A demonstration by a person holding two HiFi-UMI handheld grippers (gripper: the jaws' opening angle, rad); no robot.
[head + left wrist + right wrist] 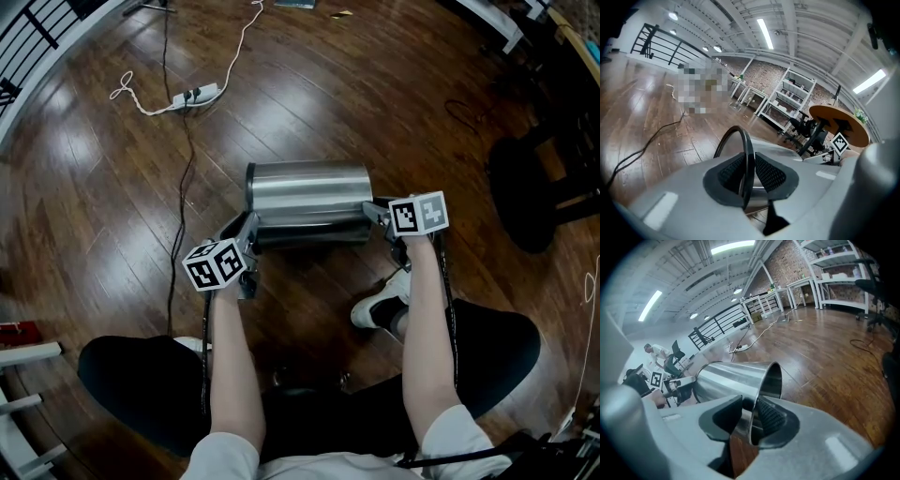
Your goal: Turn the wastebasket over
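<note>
left claw [248, 230]: clamped, tilted down | right claw [377, 214]: clamped, tilted down

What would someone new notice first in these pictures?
A shiny steel wastebasket lies on its side on the wood floor, mid-frame in the head view. The left gripper clamps its black ring at one end; the right gripper clamps the open rim at the other.

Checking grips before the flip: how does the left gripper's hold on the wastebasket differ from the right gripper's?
The left gripper pinches a black ring; the right gripper pinches the open mouth's bare steel rim. In the head view the left gripper holds the wastebasket's left end, the right gripper its right end. Both are shut on it; it lies on its side.
</note>
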